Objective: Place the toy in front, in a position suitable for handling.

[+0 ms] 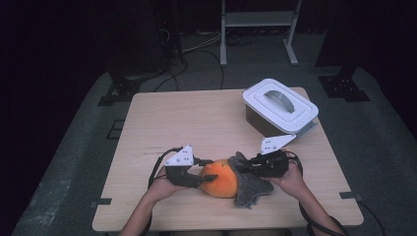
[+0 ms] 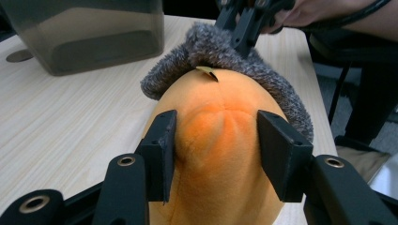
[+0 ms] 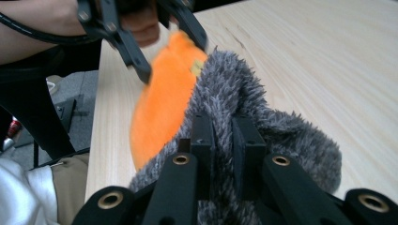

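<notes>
High view: the left gripper (image 1: 199, 169) is squeezing an orange plush toy (image 1: 220, 180) lying near the front edge of the wooden table (image 1: 187, 118), jaws pressing its sides. The right gripper (image 1: 248, 167) is pinching the toy's grey fuzzy cover (image 1: 250, 187) tight; a white-lidded container (image 1: 279, 105) is sitting behind, possibly empty.

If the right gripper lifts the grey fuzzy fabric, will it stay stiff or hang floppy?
The grey fuzzy fabric will probably hang limp: it already folds and drapes over the orange plush. It looks light. The right gripper, shut on a fold of it, seems unlikely to slip on such long pile.
</notes>
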A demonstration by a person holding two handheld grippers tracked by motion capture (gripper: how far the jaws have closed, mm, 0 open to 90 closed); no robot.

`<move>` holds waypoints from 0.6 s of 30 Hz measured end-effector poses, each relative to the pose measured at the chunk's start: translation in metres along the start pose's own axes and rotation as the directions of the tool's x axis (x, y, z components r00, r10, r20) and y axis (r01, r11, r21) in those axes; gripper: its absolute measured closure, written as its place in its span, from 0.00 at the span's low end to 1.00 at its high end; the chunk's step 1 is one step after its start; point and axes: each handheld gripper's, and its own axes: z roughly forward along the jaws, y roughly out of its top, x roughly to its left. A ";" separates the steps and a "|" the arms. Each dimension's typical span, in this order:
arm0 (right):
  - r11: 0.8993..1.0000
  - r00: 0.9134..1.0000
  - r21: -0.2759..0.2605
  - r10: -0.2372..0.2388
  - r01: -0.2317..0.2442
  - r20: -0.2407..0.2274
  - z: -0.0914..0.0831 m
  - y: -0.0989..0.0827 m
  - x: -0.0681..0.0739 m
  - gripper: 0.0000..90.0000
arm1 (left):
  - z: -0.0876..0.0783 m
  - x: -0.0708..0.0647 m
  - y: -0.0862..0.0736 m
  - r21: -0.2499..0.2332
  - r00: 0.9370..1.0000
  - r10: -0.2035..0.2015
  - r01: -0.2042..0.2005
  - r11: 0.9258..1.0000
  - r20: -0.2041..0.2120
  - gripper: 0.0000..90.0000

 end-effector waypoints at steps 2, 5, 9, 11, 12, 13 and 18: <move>1.000 1.000 0.021 0.018 -0.018 0.013 -0.002 -0.005 -0.004 0.89 | -0.001 0.000 0.001 -0.002 1.000 0.001 -0.001 1.000 -0.002 0.56; 1.000 0.999 0.024 0.016 -0.017 0.029 -0.004 -0.004 -0.005 0.89 | 0.001 0.000 0.002 -0.009 1.000 -0.005 0.005 1.000 0.001 0.56; 0.998 0.999 -0.042 -0.043 0.044 0.008 -0.008 0.015 0.008 0.89 | 0.007 -0.003 0.008 -0.016 1.000 0.014 -0.014 1.000 0.008 0.56; 0.997 0.998 -0.024 -0.067 0.067 0.004 -0.004 0.018 0.013 0.89 | 0.010 -0.005 0.009 -0.011 1.000 0.021 -0.021 1.000 0.005 0.55; 0.997 0.997 -0.005 -0.071 0.071 0.005 0.000 0.016 0.013 0.89 | 0.011 -0.005 0.008 -0.003 1.000 0.026 -0.026 1.000 0.000 0.53; 0.998 0.998 0.010 -0.067 0.067 0.000 0.003 0.013 0.011 0.89 | 0.011 -0.006 0.007 0.004 1.000 0.025 -0.025 1.000 -0.001 0.50; 0.999 0.999 0.030 -0.031 0.031 0.012 -0.001 0.002 0.001 0.89 | 0.012 -0.001 0.000 0.023 1.000 -0.014 0.014 1.000 -0.019 0.28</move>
